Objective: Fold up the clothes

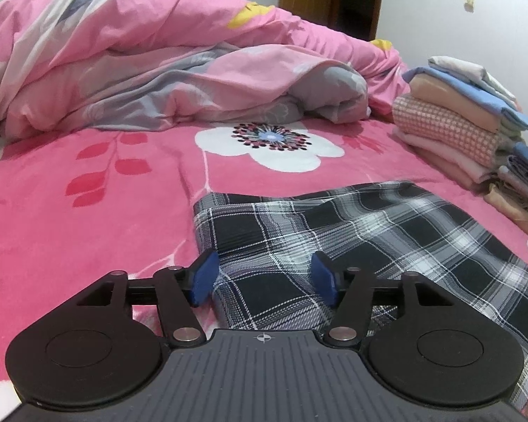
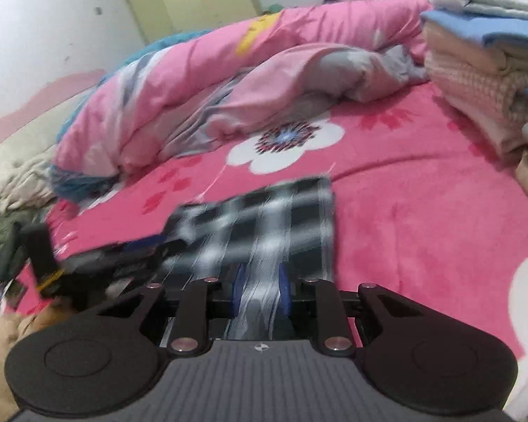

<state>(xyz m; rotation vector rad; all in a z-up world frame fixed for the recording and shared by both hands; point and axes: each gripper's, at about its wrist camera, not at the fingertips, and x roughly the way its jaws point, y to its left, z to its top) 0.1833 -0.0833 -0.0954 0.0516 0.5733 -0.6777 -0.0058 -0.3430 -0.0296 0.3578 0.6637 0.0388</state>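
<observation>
While the plaid garment [image 1: 352, 246] lies on the pink floral bed cover [image 1: 88, 218], the left gripper [image 1: 264, 277] hovers over its near corner with fingers spread apart. The right gripper [image 2: 262, 292] has its fingers clamped on a fold of the plaid cloth, near the stack of folded clothes [image 1: 475, 130].

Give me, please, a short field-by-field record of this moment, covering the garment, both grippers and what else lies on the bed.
surface: bed with pink floral blanket
garment: black-and-white plaid garment, partly folded, lying on the blanket
left gripper: open, blue pads either side of the garment's near edge, not clamped
right gripper: shut on the plaid fabric, which runs between its pads; view blurred
finished pile: stack of folded clothes at the right side of the bed
other bedding: crumpled pink duvet behind the garment
</observation>
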